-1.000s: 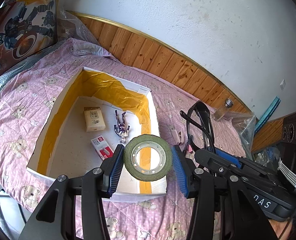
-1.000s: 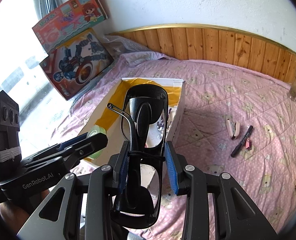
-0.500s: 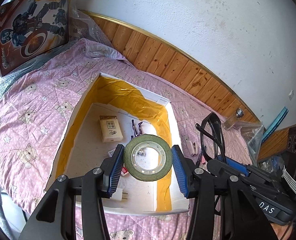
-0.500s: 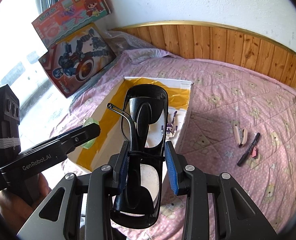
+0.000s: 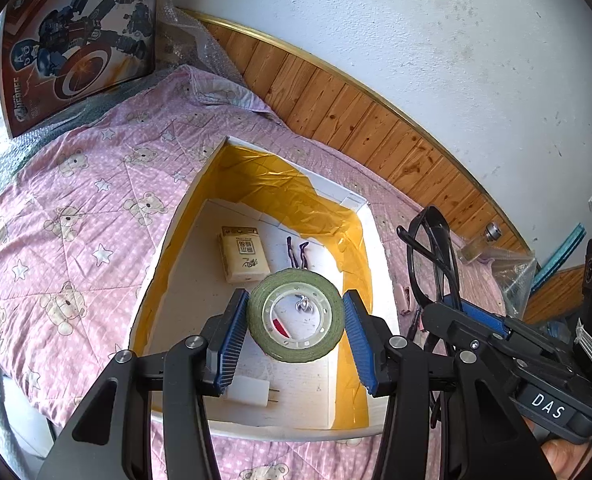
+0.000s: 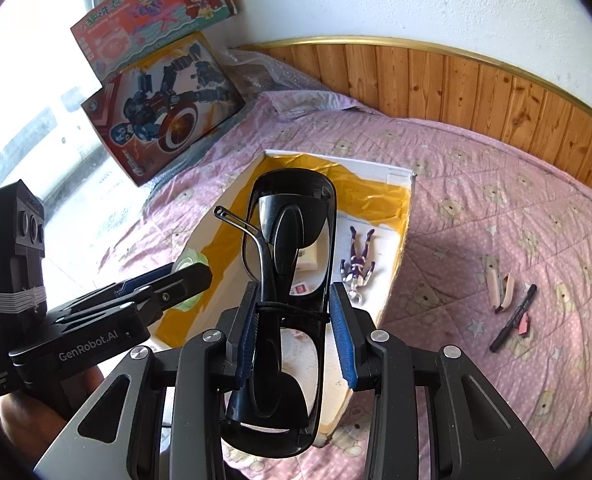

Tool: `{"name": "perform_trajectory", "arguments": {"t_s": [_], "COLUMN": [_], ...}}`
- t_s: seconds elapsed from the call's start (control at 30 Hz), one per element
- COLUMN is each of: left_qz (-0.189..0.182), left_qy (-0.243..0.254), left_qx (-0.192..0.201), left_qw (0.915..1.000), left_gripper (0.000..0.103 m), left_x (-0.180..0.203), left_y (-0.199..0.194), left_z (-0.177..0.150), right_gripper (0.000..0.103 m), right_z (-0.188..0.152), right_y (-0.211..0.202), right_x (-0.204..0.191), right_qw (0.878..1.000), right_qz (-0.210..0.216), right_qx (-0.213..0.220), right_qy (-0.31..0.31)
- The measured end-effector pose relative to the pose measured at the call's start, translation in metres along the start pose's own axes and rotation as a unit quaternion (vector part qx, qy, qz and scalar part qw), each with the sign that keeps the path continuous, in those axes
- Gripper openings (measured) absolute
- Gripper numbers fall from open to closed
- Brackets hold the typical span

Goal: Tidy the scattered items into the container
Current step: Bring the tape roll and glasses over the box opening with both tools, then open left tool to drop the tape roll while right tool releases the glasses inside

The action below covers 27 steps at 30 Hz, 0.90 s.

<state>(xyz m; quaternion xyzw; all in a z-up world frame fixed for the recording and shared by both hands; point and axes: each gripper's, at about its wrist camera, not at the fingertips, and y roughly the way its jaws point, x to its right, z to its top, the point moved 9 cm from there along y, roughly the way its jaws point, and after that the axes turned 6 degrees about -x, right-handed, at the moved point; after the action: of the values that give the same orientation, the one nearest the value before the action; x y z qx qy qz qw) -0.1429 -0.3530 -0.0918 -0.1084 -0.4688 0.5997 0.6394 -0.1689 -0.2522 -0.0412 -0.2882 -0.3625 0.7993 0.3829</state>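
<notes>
Over the box (image 5: pixel 176 264), left claw (image 5: pixel 295 322) holds a roll of green tape (image 5: pixel 296 344), blue pads pressed on both sides of the roll, hole facing the camera. Roll hangs above the box floor, not touching it.

Right claw (image 6: pixel 292 322) is clamped on a pair of black glasses (image 6: pixel 292 204), folded, standing on end between the pads, one thin arm sticking out left. From the left wrist view the glasses (image 5: pixel 431 248) sit just right of the box's right wall, above the bedspread. Right wrist view has them over the near end of the box (image 6: pixel 399 256).

Box: white, yellow tape lining the walls, sitting on a pink bear-print bedspread (image 5: pixel 56 208). Already inside:
- tissue pack (image 5: pixel 243 254), flat on the floor
- small purple figure (image 6: pixel 357 264), lying flat near the right wall
- small red-and-white packet (image 6: pixel 299 289), mostly hidden behind the glasses
- white block (image 5: pixel 250 390) at the near edge, can't tell what it is

Still out on the bedspread, well right of the box: black marker (image 6: pixel 513 317) and a pink clip-like item (image 6: pixel 501 286) just beside it.

Two toy boxes (image 6: pixel 164 108) lean against the wall past the bed's far left corner. Small glass bottle (image 5: pixel 479 242) near the wood headboard (image 5: pixel 355 120).
</notes>
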Motion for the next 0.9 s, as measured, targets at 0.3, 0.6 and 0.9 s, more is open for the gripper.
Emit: {"name": "perform_trajectory", "arguments": {"t_s": [0.3, 0.6, 0.9], "left_qz": [0.008, 0.024, 0.035], "left_qy": [-0.005, -0.006, -0.008], "left_qx": [-0.018, -0.041, -0.063], "left_qw": [0.9998, 0.9989, 0.9974], "left_gripper": [0.049, 0.049, 0.049], "left_x": [-0.012, -0.025, -0.037], "left_y": [0.01, 0.025, 0.038], "left_z": [-0.005, -0.01, -0.014], "right_gripper": [0.036, 0.036, 0.036], "right_z": [0.012, 0.032, 0.054], "right_y": [0.026, 0.051, 0.081], "right_x": [-0.006, -0.013, -0.021], "right_qw": [1.0, 0.999, 0.997], "right_qz": [0.012, 0.018, 0.033], "right_qx": [-0.024, -0.041, -0.063], "right_qy": [-0.002, -0.011, -0.01]}}
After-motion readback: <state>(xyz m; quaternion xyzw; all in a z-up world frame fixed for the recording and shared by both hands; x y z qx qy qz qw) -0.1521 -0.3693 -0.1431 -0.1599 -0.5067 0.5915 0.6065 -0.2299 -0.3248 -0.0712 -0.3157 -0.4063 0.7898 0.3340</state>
